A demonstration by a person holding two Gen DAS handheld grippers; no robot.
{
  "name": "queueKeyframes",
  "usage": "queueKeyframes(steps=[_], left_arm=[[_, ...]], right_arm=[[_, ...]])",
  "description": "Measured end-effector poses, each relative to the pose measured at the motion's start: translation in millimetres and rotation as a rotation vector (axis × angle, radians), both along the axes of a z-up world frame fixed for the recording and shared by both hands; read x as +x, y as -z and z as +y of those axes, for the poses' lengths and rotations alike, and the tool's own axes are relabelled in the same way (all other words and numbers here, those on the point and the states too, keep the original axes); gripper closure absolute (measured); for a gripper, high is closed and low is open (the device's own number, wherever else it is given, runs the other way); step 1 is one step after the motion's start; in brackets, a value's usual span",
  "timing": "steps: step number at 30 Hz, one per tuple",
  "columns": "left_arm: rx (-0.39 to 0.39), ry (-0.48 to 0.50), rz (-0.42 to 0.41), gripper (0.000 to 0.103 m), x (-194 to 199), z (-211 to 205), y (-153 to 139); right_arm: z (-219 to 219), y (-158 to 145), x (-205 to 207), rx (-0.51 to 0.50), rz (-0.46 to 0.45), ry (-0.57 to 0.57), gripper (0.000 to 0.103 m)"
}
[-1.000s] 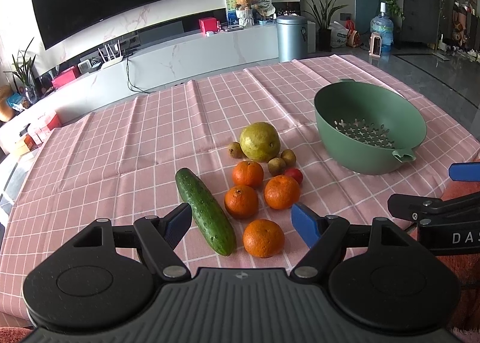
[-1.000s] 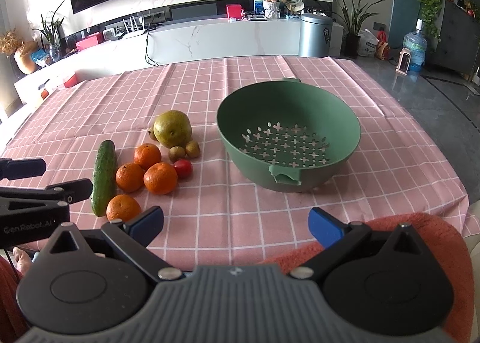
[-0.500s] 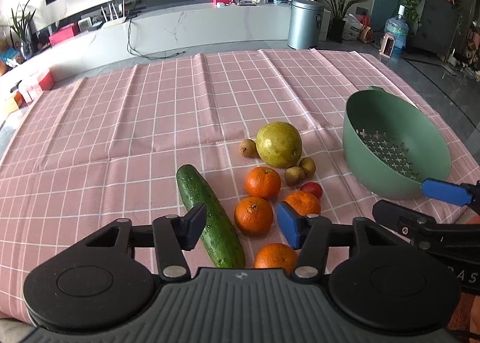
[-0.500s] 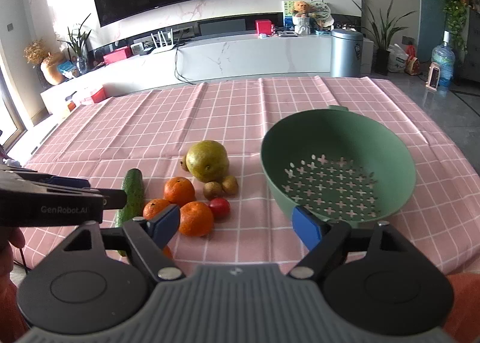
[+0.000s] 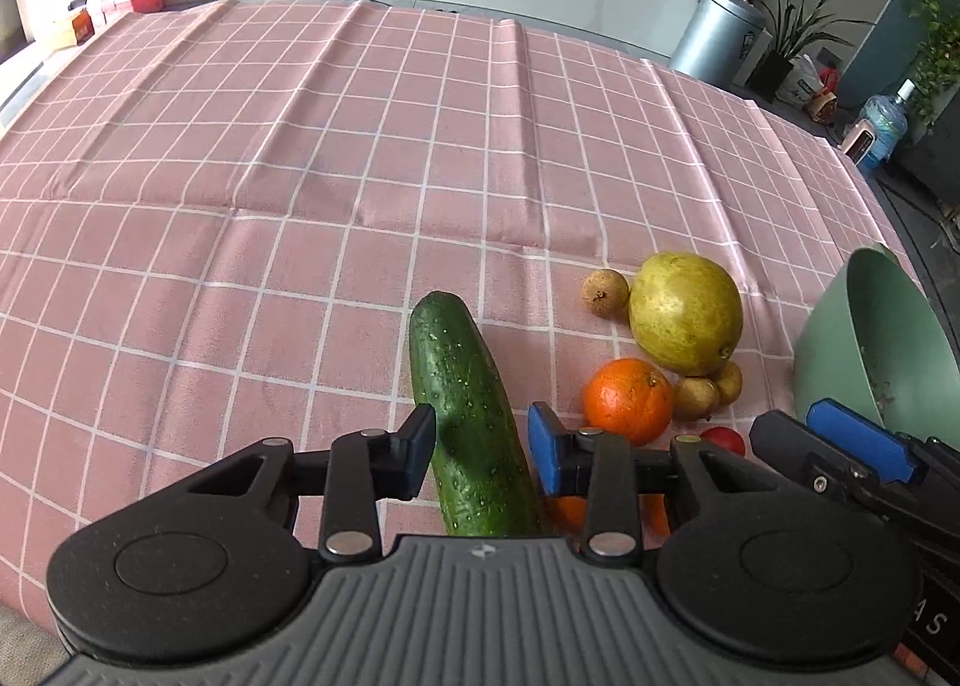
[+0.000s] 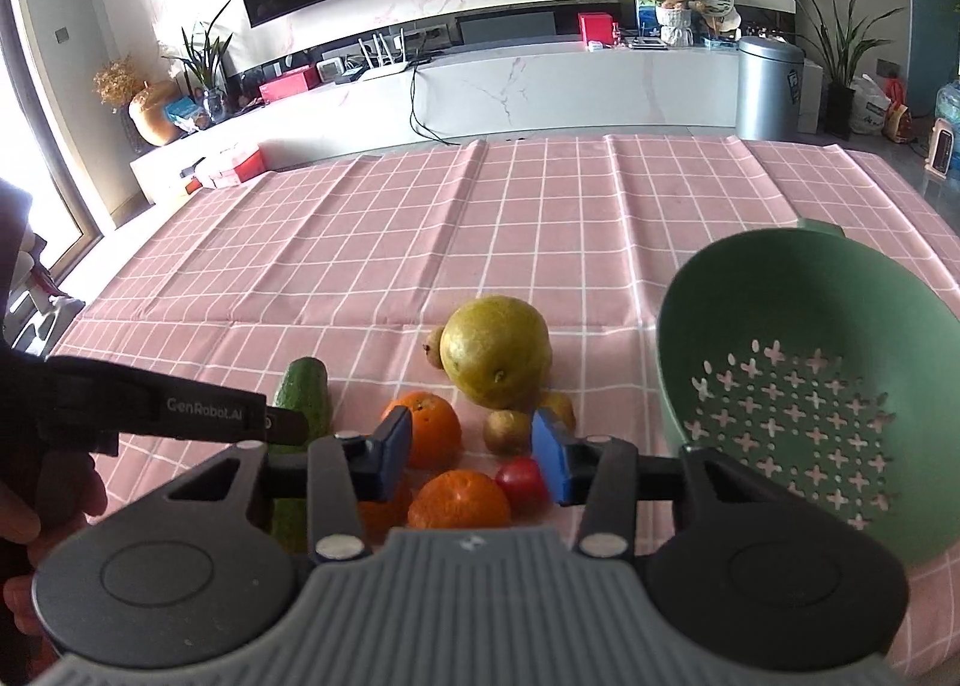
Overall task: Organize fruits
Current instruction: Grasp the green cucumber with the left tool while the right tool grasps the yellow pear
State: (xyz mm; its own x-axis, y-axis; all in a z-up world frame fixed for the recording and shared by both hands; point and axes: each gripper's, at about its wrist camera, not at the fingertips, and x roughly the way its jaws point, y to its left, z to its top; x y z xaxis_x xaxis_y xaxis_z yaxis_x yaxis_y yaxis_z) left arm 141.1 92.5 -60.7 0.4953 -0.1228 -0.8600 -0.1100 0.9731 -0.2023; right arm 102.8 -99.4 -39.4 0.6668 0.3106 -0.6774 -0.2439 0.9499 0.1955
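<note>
Each gripper has a ribbed grey body, two black round housings, silver screws and blue pads. The left gripper's black arm reads "GenRobot.AI" in white.

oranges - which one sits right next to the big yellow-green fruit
The far orange, just left of and below the big yellow-green fruit. The other oranges, like the near orange, lie closer to the right gripper, partly hidden behind it.

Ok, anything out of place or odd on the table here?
One thing: a cucumber lies among the fruit, though the job is sorting fruit. The green colander is empty and undamaged; nothing is spilled.
</note>
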Motion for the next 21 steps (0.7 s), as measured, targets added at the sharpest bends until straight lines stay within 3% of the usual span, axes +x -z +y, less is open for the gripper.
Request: queueKeyframes(steps=[13,21], left_arm=[[0.02,-0.019,0.031,0.057,14,8,19],[0.098,0.039,0.02,0.056,16,-3,20]], right_arm=[[29,17,55,-0.112,-0.036,-0.014,0.058],[35,30,66,-0.143,-0.017,-0.001,0.047]])
